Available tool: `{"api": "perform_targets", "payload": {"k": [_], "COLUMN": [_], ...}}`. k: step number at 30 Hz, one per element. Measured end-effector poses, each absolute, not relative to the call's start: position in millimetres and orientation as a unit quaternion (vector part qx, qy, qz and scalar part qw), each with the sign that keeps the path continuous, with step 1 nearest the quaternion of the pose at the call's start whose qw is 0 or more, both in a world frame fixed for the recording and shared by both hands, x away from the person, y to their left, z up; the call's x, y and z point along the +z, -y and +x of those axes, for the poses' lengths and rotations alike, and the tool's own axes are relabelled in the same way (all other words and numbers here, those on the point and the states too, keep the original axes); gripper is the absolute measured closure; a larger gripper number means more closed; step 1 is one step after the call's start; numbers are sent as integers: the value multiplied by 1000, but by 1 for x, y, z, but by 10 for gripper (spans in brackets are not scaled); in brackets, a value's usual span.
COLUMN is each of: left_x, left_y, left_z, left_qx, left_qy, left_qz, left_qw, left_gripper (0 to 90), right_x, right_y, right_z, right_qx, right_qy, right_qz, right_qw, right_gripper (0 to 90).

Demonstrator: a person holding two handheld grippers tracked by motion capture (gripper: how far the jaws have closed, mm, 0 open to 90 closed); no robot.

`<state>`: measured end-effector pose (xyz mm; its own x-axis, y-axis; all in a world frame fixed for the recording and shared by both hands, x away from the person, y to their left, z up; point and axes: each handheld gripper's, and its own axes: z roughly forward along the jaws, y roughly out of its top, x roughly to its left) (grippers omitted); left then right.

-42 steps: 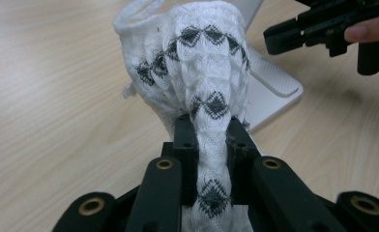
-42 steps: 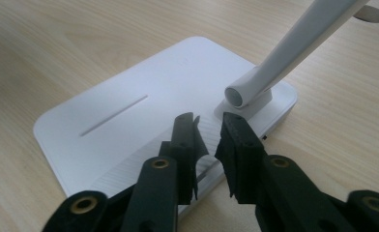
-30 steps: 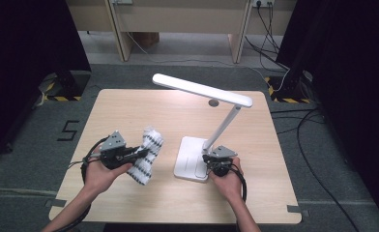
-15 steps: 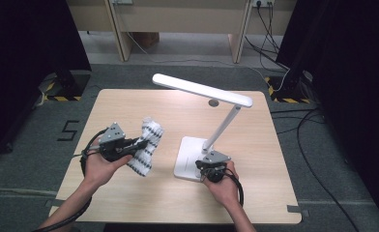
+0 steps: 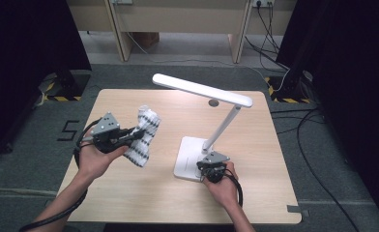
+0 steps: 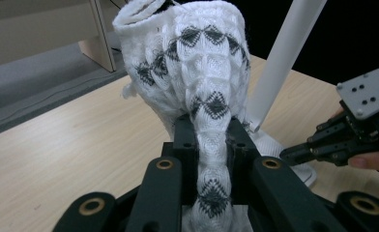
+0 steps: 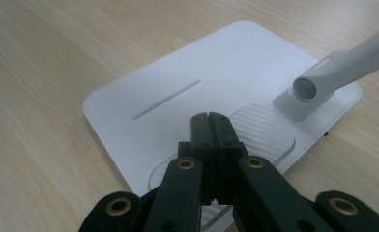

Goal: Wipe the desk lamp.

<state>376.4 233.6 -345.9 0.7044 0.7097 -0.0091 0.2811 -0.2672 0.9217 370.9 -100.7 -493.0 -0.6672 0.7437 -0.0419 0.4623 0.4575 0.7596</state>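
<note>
Left gripper (image 5: 129,135): jaws clamped on a white, black-patterned cloth (image 5: 144,137), held above the table (image 5: 129,198).
Right gripper (image 7: 211,121): jaws pressed together, empty, tips over the lamp (image 5: 202,92) base.

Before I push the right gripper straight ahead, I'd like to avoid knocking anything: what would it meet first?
Most likely the lamp base: the shut right gripper points down at its white top. Whether it already touches is unclear.

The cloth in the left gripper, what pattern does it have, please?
White knit cloth with black diamond rows; left gripper view.
</note>
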Motion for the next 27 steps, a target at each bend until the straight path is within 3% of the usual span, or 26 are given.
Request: {"api": "perform_targets", "payload": {"k": [27], "left_x": [-282], "left_y": [-235], "left_z": [408], "left_qx": [269], "left_qy": [-320], "left_qz": [730], "left_qw": [540], "left_gripper": [791], "right_x": [-497], "right_y": [106], "right_z": [373], "right_qx": [391], "right_qy": [-824], "right_qz": [375], "right_qw": [167], "right_gripper": [900]}}
